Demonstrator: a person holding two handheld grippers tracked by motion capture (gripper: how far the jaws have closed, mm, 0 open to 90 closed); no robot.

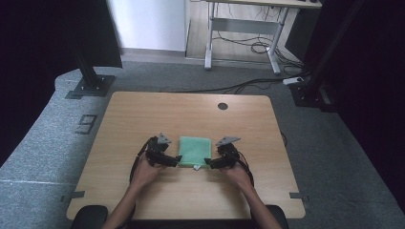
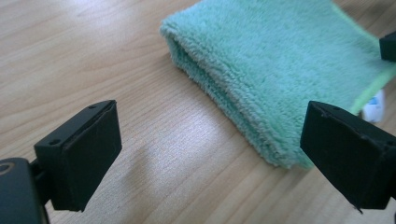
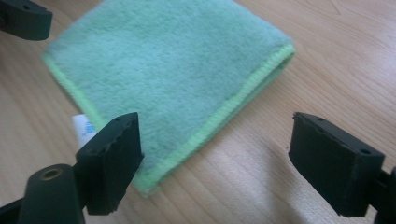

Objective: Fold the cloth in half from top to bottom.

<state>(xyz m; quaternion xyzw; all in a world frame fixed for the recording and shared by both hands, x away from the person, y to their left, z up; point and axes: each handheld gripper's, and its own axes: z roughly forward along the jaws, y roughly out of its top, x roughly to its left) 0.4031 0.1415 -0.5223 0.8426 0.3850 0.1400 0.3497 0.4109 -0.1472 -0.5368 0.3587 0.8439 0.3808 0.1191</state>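
A folded green towel (image 1: 195,151) lies flat near the middle of the wooden table (image 1: 143,114). My left gripper (image 1: 178,160) is open at the towel's near left corner, its jaws spread wide beside the folded edge of the towel (image 2: 261,60). My right gripper (image 1: 208,162) is open at the near right corner, one jaw over the towel (image 3: 163,60), the other over bare wood. A small white tag (image 3: 81,125) sticks out from the towel's near edge. Neither gripper holds anything.
A round cable hole (image 1: 222,106) sits near the table's far edge. Black frame posts (image 1: 88,67) stand on the grey carpet at the far left and right. A white desk frame with cables (image 1: 243,28) stands beyond.
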